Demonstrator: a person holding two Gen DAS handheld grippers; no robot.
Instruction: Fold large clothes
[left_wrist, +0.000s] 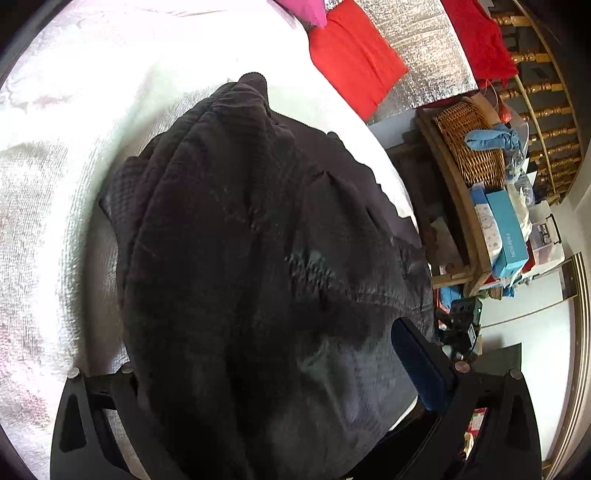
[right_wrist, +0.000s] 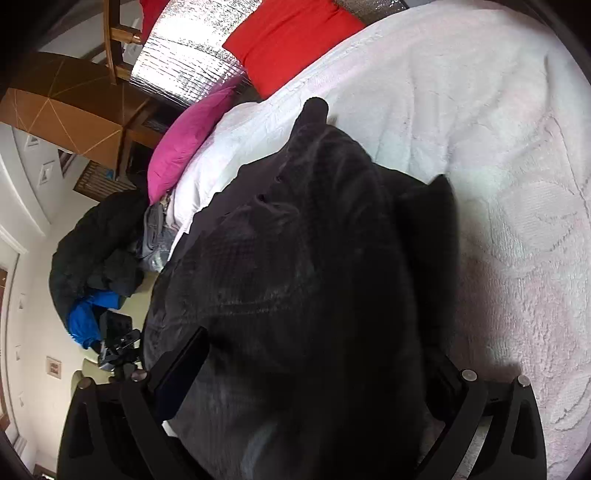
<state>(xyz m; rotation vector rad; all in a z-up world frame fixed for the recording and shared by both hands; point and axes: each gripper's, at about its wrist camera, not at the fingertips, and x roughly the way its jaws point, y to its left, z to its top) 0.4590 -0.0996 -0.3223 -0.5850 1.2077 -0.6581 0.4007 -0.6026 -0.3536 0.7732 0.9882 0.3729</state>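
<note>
Left wrist view: looks down, very close, over dark garment (left_wrist: 240, 258) toward red pillow (left_wrist: 354, 62); bed edge on its right. Right wrist view: same heading, equally close, bed edge on its left. Shared: dark garment (right_wrist: 314, 277), white bedspread (right_wrist: 480, 147), red pillow (right_wrist: 288, 40).

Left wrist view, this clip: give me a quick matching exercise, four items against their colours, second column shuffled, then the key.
Items:
1. garment draped over the fingers
2. cushion at the head of the bed
3. basket beside the bed
4. bed cover

Colours:
A. white
B. woven tan
C. black
D. red

Pairs: 1-C, 2-D, 3-B, 4-A
</note>
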